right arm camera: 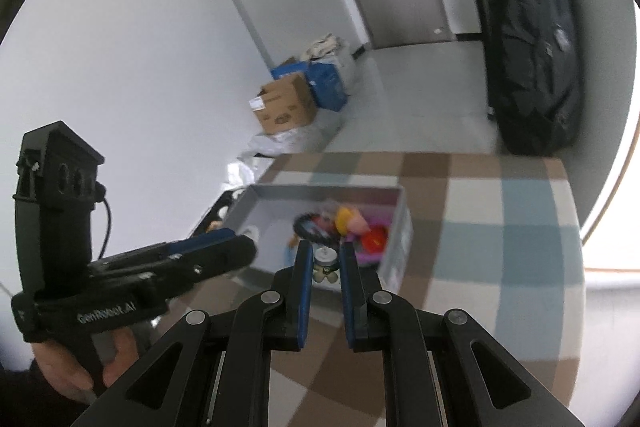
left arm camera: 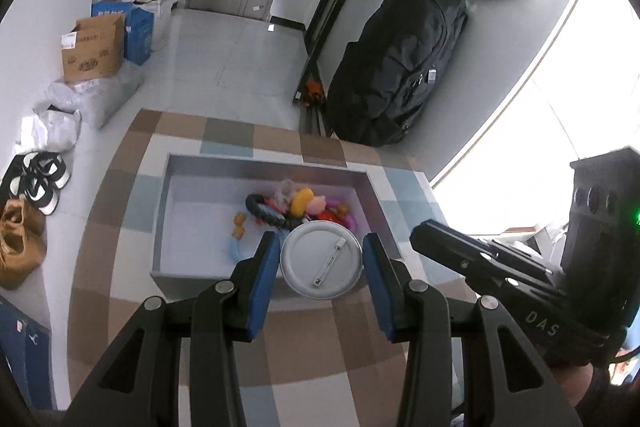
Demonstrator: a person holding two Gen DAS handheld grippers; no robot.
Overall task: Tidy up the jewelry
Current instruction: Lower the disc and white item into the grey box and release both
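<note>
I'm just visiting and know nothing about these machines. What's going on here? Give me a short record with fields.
Setting: checked tablecloth with an open grey box on it
In the box: a heap of colourful trinkets toward its right side
Left gripper: shut on a round white pin badge, pin side facing the camera
Right gripper: shut on a small pale charm; details too blurred to tell
Position: both grippers over the box's near edge
Background: black backpack, cardboard box

grey box (left arm camera: 208,167), checked brown-blue tablecloth (left arm camera: 304,343)
</note>
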